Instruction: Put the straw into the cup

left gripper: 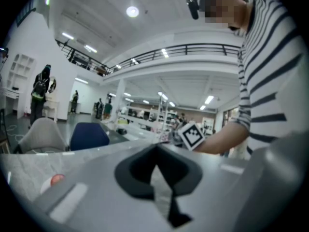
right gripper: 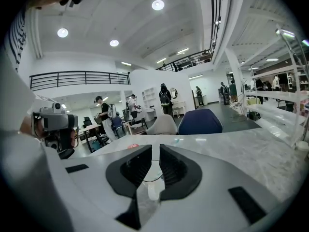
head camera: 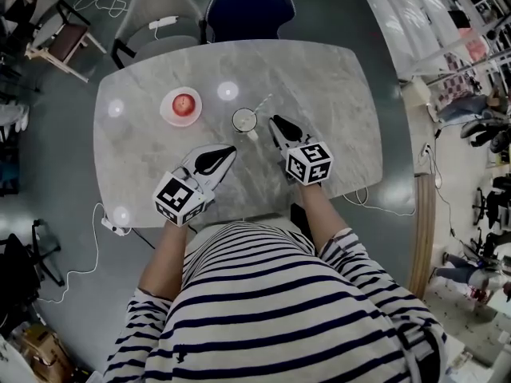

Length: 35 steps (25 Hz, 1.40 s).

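A clear cup (head camera: 244,120) stands upright near the middle of the marble table (head camera: 335,94). A thin pale straw (head camera: 263,103) leans out of it toward the far right. My right gripper (head camera: 274,121) points at the cup from just to its right. Its jaws stand a narrow gap apart with nothing pinched between them (right gripper: 154,153). Through that gap shows a thin curved line that looks like the cup's rim (right gripper: 153,180). My left gripper (head camera: 230,151) lies nearer the person, left of and below the cup, with its fingertips together and empty (left gripper: 157,151).
A red apple (head camera: 184,102) sits on a pink plate (head camera: 169,113) left of the cup and shows low left as the apple (left gripper: 57,179). A blue chair (head camera: 249,6) and a grey chair (head camera: 160,10) stand at the far edge. Cables lie on the floor (head camera: 88,262).
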Each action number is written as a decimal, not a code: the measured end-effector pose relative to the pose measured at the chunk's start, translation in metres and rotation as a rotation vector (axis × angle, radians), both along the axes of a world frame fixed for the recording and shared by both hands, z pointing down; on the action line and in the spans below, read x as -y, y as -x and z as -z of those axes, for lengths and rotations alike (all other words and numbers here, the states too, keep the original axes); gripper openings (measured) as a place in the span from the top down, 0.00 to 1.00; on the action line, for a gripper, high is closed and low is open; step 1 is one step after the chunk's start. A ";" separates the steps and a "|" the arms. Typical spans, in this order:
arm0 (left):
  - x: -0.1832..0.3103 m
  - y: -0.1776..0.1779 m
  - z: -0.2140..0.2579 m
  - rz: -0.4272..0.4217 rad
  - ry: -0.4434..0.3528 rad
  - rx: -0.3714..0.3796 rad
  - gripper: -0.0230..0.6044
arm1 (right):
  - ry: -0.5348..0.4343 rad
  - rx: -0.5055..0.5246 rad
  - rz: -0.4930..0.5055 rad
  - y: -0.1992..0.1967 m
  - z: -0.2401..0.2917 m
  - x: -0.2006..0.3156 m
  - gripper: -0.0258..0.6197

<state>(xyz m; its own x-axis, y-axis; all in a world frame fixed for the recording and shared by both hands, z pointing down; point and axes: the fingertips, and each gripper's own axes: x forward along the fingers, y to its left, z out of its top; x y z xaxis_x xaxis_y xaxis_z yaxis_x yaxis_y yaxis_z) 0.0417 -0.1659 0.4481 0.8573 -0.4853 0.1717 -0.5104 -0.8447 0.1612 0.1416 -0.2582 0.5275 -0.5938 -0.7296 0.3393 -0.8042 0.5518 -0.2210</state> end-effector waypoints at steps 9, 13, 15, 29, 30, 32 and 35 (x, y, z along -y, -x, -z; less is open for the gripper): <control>-0.010 -0.019 0.000 -0.009 -0.008 -0.008 0.95 | -0.069 0.017 0.060 0.004 0.029 -0.027 0.92; -0.013 -0.027 0.000 -0.006 -0.013 -0.012 0.95 | -0.101 0.033 0.078 0.002 0.042 -0.041 0.92; -0.013 -0.028 0.000 0.001 -0.016 -0.013 0.95 | -0.115 0.044 0.085 0.001 0.049 -0.048 0.92; -0.017 -0.040 0.006 0.023 -0.034 -0.011 0.95 | -0.180 0.080 0.141 -0.012 0.083 -0.082 0.93; -0.018 -0.040 0.006 0.026 -0.035 -0.011 0.95 | -0.186 0.075 0.146 -0.012 0.085 -0.085 0.93; -0.020 -0.041 0.007 0.029 -0.038 -0.012 0.95 | -0.198 0.069 0.150 -0.015 0.088 -0.091 0.93; -0.022 -0.042 0.008 0.032 -0.042 -0.014 0.95 | -0.212 0.062 0.152 -0.019 0.091 -0.099 0.94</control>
